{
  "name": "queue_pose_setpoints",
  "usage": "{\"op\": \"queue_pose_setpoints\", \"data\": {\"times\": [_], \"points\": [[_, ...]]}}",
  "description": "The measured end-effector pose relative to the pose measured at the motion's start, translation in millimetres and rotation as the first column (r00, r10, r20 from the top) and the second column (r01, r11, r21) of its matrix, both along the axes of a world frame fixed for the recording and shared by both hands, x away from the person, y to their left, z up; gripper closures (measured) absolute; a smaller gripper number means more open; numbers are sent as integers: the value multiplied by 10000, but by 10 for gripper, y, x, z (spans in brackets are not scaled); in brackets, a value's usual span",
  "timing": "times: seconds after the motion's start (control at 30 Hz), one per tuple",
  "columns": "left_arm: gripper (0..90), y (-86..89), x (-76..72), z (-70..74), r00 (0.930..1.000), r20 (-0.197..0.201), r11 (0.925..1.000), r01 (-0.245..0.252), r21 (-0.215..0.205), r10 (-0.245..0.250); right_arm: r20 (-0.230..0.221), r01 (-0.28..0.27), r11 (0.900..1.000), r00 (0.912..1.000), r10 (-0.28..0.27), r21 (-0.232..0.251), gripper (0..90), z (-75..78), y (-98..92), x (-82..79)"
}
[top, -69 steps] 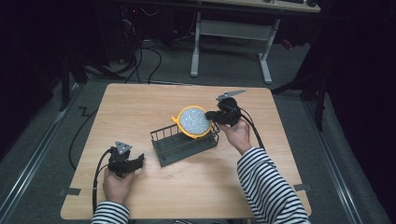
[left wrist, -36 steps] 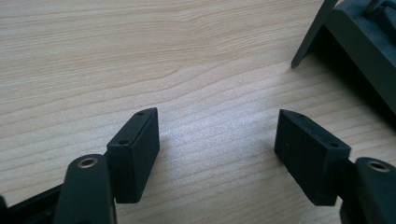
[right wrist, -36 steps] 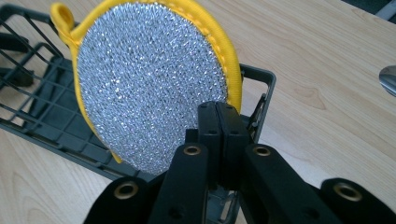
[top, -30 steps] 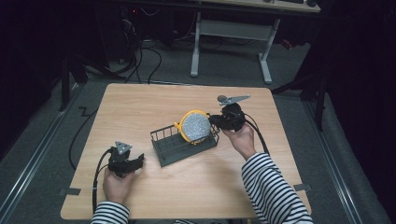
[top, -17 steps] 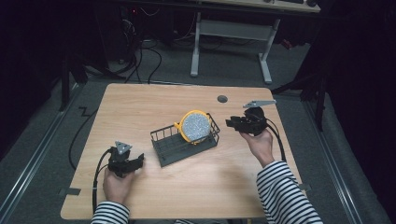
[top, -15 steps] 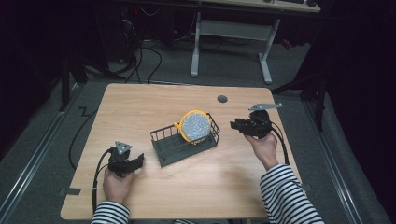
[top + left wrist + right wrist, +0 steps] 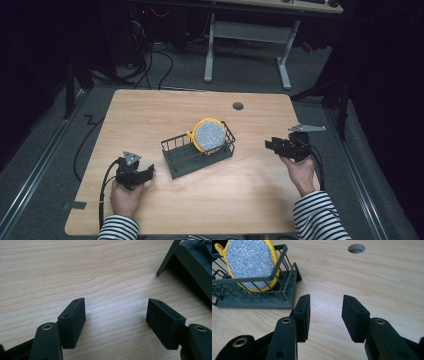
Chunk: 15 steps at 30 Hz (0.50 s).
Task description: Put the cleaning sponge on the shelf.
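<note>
Pale wood-grain surface (image 7: 165,115) carries a dark wire rack (image 7: 197,155) near its middle, and a round scouring pad (image 7: 209,135), glittery silver with a yellow rim and loop, stands on edge inside the rack, leaning on its wire wall. To the rack's right, well apart from it, the right gripper (image 7: 270,145) points back at the rack; its flat black jaws have just been opening and stand released with bare wood between them. At the near left, the left gripper (image 7: 148,172) rests on the wood, jaws spread wide, empty. A round hole (image 7: 238,106) pierces the far side.
</note>
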<state>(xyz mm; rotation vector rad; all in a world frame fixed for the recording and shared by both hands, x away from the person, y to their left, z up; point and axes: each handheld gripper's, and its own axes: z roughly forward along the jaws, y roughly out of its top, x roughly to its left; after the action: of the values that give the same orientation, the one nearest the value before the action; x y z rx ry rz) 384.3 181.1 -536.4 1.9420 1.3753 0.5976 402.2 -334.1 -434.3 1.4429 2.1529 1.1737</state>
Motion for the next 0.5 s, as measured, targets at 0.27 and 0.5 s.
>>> {"op": "queue_pose_setpoints", "data": {"times": [0.27,0.5], "points": [[323,0,0,0,10000,0,10000,-1,0,1,54,542,9984,9985,-543,146,556,-138,-167,-130],[321,-1,-1,0,10000,1,10000,-8,9,8,76,952,9951,9954,-954,266,534,-342,-281,-262]]}}
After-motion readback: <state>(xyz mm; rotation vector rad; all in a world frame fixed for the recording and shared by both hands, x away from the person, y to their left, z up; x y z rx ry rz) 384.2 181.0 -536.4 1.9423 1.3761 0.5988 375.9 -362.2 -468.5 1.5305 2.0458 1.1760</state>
